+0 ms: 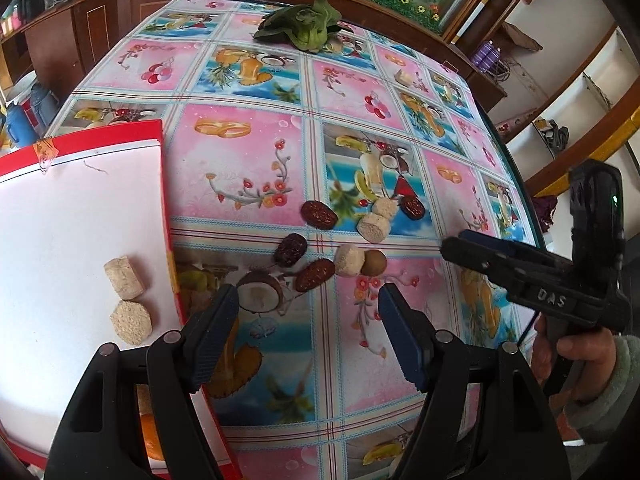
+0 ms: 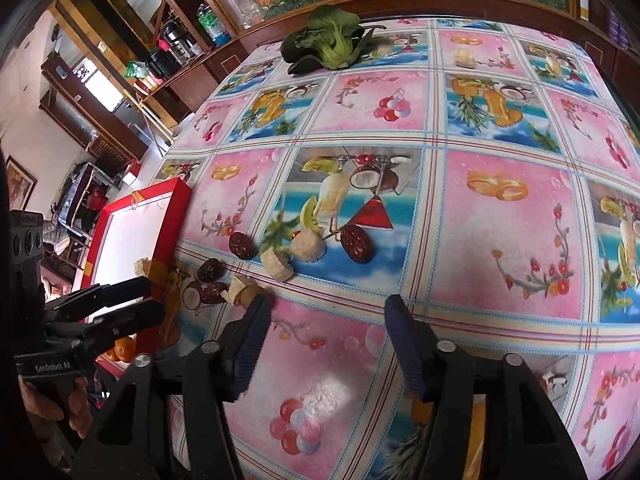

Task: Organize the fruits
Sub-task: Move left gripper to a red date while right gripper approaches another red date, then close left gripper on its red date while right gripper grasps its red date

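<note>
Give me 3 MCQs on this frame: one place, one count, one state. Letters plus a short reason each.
1. Where is the leafy green?
A. In the red tray
B. At the table's far edge
C. Between the left gripper's fingers

2. How many beige chunks lie on the white floor of the red tray in the left wrist view?
A. Two
B. Four
C. None

3. What is between the left gripper's fingers?
A. A date
B. A beige chunk
C. Nothing

Answers:
1. B: the green sits at the far end of the table, well beyond the pile of fruit.
2. A: one chunk and a second lie side by side on the white floor.
3. C: the fingers stand apart over bare cloth; the nearest date lies beyond the tips.
</note>
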Demonstrator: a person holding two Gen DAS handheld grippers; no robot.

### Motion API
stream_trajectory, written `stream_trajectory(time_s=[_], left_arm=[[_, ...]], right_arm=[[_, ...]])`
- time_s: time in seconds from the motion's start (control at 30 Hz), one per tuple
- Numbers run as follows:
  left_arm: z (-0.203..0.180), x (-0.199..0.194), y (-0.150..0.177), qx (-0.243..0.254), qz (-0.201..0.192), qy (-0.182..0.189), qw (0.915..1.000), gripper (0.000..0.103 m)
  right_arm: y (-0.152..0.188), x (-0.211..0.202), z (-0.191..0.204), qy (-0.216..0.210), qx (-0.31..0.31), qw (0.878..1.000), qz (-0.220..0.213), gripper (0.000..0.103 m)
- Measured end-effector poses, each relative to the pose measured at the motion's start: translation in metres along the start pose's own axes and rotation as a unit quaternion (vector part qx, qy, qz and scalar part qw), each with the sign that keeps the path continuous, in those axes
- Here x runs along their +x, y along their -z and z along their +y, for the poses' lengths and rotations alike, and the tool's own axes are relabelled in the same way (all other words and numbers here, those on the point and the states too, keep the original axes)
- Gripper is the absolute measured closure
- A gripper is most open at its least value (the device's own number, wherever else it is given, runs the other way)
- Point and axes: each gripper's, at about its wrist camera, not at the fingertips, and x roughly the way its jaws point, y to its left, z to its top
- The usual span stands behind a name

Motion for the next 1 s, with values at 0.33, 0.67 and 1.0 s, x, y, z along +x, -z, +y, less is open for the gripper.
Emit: stream_trajectory(time_s=[0.33,0.67,1.0], left_arm=[[-0.019,0.014,0.005,0.054,0.01,-0.013,0.9984,0.042],[-0.009,0.039,0.0,0.045,0.036,-0.025,0.9981,0.071],[-0.026,0.05,-0.007,0.105,0.039,-0.042,0.9928,0.072]], right_arm=[[-0.014,0.025,-0.007,0.024,-0.042,0.998,0.026,0.056],[-0.032,0.052,0.004,0.061,-0.104,0.992,0.042,0.06],[-0.028,0.052,0.006,0.072,-0.109,0.991,0.039,0.084]])
